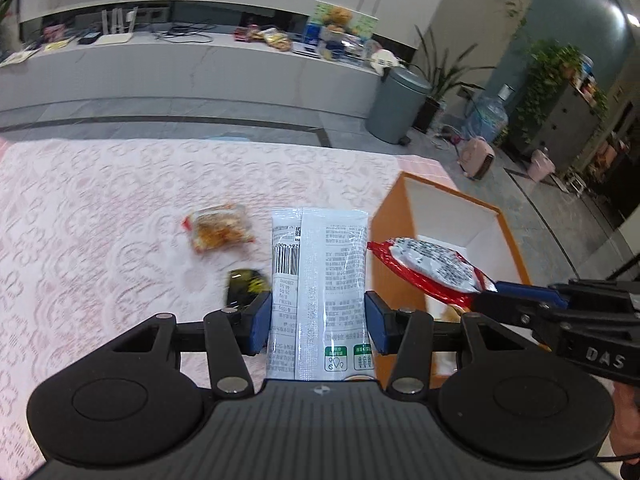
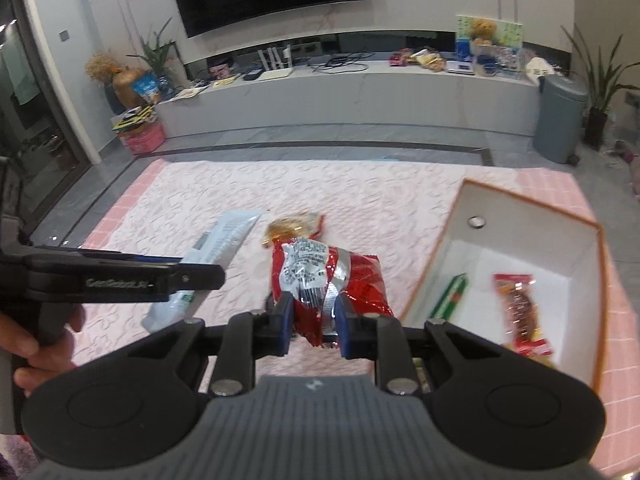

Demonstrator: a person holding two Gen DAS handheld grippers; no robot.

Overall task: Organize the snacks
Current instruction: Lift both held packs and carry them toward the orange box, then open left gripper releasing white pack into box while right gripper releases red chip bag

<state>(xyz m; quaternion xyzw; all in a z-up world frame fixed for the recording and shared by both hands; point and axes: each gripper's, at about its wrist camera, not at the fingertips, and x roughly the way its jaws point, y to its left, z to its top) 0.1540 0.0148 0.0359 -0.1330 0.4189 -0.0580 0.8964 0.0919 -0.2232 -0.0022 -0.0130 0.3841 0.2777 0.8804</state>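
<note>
We see the left gripper (image 1: 319, 322) clamped on a white packet (image 1: 320, 280), lifted clear of the pink cloth (image 1: 100, 208). Right gripper (image 2: 314, 322) pinches a red snack bag (image 2: 326, 276), also lifted. Orange box (image 2: 516, 216) sits just right of it, two snacks inside. Clear packet (image 1: 220, 228) and dark packet (image 1: 244, 286) lie ahead-left of the left gripper.
</note>
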